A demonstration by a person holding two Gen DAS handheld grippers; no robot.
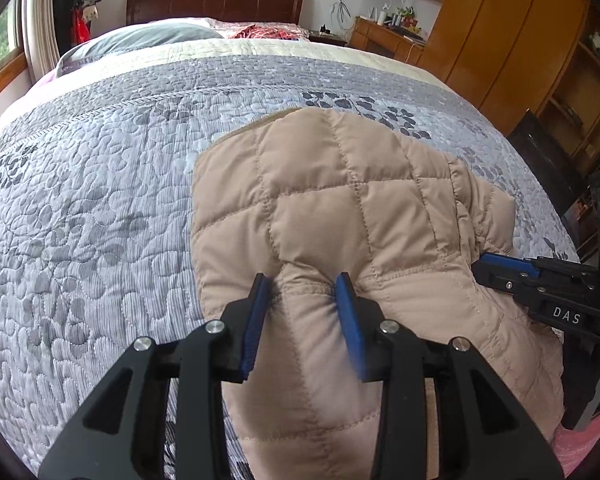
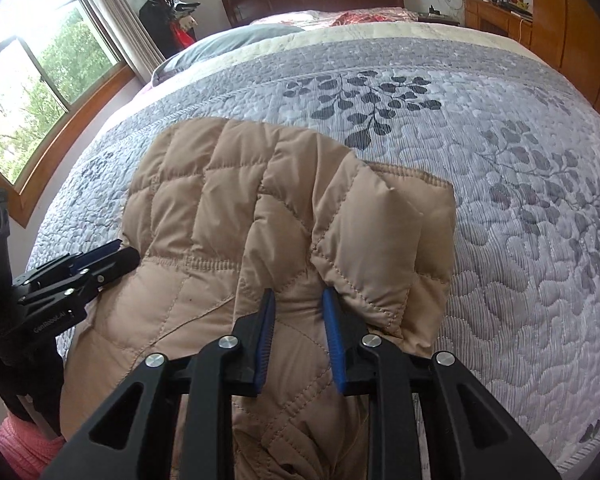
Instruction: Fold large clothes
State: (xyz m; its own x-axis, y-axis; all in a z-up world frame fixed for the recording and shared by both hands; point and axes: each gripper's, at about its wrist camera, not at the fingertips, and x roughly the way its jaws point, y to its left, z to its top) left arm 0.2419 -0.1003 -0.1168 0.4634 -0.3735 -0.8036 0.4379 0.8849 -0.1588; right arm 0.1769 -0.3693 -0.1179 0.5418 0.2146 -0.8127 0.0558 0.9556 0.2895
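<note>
A beige quilted jacket (image 1: 340,200) lies folded on the grey leaf-patterned bedspread (image 1: 100,200), its near part hanging over the bed's front edge. My left gripper (image 1: 302,284) is shut on a raised pinch of the jacket at its near left side, the fabric bulging between the blue pads. In the right wrist view, my right gripper (image 2: 298,300) is shut on a fold of the jacket (image 2: 220,200) next to a puffy sleeve part. Each gripper shows in the other's view: the right gripper (image 1: 496,268) at the jacket's right edge, the left gripper (image 2: 112,256) at its left edge.
The bedspread (image 2: 520,220) stretches far beyond the jacket to a grey pillow (image 1: 140,38) and dark headboard (image 1: 216,0). A wooden wardrobe (image 1: 512,40) stands right of the bed, a window (image 2: 32,80) and coat stand (image 2: 168,12) to its left. A pink sleeve (image 2: 24,444) shows low.
</note>
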